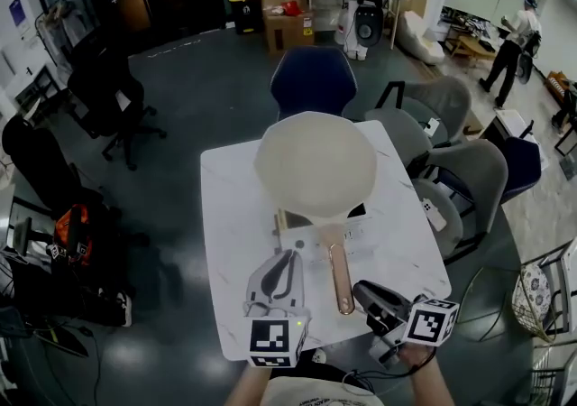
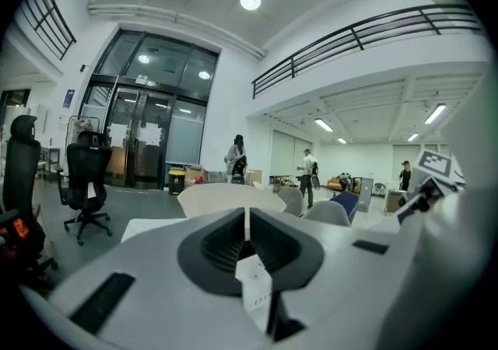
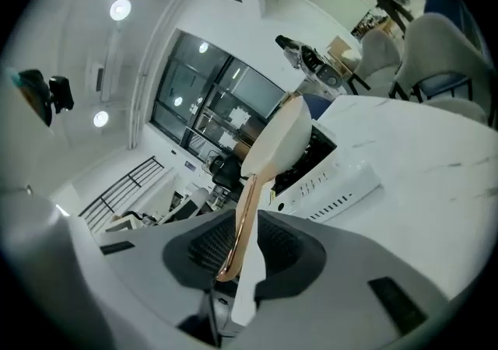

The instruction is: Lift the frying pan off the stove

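Right claw [image 3: 249,220]: mine stood part open, gripping nothing | pan handle [image 3: 241,215] ran straight ahead, tip between its jaws | left claw [image 2: 247,212] shut, empty

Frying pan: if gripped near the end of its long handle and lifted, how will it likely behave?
The frying pan would probably tip bowl-down: its wide bowl sits far from the end of the long handle. The handle is thin, smooth and metallic-looking, so it may twist or slip in a grip. It looks rigid.
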Demonstrator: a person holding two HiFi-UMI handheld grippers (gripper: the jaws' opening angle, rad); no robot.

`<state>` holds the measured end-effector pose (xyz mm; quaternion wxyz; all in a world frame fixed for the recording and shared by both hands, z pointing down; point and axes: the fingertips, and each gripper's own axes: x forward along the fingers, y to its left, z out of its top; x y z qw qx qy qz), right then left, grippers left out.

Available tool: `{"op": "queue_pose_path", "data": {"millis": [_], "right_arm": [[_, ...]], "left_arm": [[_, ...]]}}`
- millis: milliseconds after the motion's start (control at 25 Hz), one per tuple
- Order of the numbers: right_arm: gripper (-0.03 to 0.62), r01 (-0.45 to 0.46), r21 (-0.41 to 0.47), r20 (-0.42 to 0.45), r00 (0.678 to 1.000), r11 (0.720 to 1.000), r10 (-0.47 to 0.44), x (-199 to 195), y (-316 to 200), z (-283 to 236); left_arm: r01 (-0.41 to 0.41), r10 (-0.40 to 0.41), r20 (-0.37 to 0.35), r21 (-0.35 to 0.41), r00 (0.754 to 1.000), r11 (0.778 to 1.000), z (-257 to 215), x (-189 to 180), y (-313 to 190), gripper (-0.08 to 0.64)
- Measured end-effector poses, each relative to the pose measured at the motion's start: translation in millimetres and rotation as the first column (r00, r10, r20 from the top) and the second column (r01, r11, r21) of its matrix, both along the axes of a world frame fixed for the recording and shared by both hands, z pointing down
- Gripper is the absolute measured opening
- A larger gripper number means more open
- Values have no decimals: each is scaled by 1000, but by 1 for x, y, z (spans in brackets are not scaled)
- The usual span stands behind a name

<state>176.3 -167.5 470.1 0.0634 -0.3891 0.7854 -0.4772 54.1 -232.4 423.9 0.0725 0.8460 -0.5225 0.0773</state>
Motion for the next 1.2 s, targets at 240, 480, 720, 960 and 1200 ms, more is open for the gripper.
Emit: {"op": "queue_pose_path", "data": {"millis": [240,480,720,960,1200], "right_arm": [[158,37,-94,153,988,995,-22,-17,-3,7],[161,66,-141,263,964,988,-26,-30,-10,11],[161,69,-182,280,960,981,-15,-36,-16,14],[160,108,-214,316,948,971,-36,-38,-17,18],[155,148,-209,352,934,967,-67,-40,-20,17]], "left_arm": [[-17,17,-21,-27,1000,999,8,-1,-11,29],[-28,26,-45,-57,999,998,17,-1,-20,29],[-61,59,-36,-68,998,996,23,-4,-24,29],[-57,49,-71,-115,996,992,35,-4,-28,29],[-58,44,-81,-172,996,983,45,3,-30,29]]}}
